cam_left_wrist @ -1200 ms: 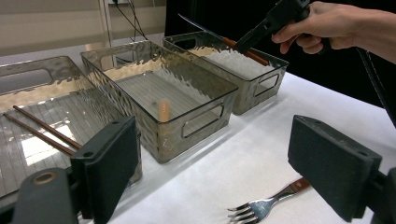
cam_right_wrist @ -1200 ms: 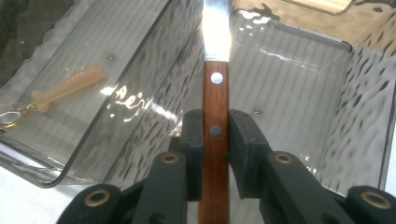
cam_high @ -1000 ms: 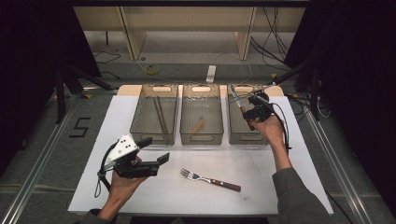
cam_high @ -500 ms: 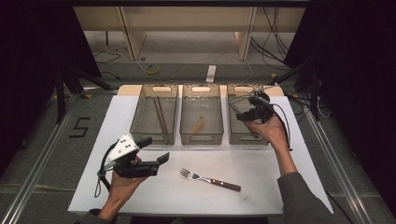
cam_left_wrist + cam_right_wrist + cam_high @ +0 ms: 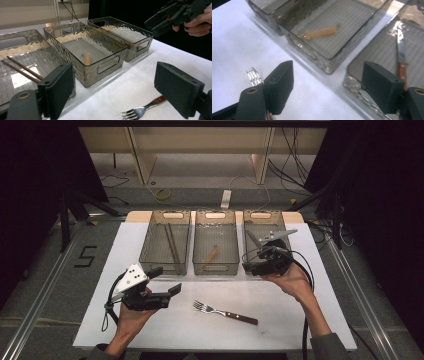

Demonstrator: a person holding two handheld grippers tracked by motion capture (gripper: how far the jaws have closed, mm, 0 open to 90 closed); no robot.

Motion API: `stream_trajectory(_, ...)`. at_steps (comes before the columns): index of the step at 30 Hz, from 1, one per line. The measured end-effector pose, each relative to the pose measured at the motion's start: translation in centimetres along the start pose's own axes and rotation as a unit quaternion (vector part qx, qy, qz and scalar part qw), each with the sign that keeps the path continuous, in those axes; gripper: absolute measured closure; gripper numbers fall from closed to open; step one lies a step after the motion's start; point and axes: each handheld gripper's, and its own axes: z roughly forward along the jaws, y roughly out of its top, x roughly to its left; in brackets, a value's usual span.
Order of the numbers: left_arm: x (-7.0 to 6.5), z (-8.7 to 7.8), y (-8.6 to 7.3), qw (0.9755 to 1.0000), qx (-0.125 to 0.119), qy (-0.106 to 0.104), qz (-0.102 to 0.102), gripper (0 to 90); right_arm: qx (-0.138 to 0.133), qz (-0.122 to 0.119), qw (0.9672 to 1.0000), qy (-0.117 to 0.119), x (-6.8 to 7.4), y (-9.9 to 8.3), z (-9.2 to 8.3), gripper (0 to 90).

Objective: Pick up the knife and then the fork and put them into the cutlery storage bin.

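A fork (image 5: 225, 312) with a brown handle lies on the white table (image 5: 300, 320) between my hands; its tines also show in the left gripper view (image 5: 136, 112). My left gripper (image 5: 167, 280) hovers to the fork's left, open and empty (image 5: 120, 87). My right gripper (image 5: 248, 268) hangs over the near end of the right bin (image 5: 262, 214). Its jaws have just been opening and stand open with nothing between them (image 5: 329, 87). A knife (image 5: 402, 57) with a brown handle lies in that bin.
Three clear bins stand in a row at the back. The left bin (image 5: 150, 247) holds two chopsticks (image 5: 171, 244). The middle bin (image 5: 215, 269) holds a short tan piece (image 5: 322, 32). Dark floor and metal rails flank the table.
My right gripper has drawn back from the far part of the right bin toward its near end, and its jaws have opened. The left gripper and the fork have not moved.
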Motion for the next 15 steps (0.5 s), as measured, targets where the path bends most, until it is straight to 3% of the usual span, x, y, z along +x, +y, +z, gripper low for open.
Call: stream_trajectory(15, -0.1, -0.1, 0.0, 1.0, -0.001, 0.001, 0.003, 15.6, 0.034, -0.053, 0.9977, 0.025, 3.2, -0.4, 0.6, 23.8)
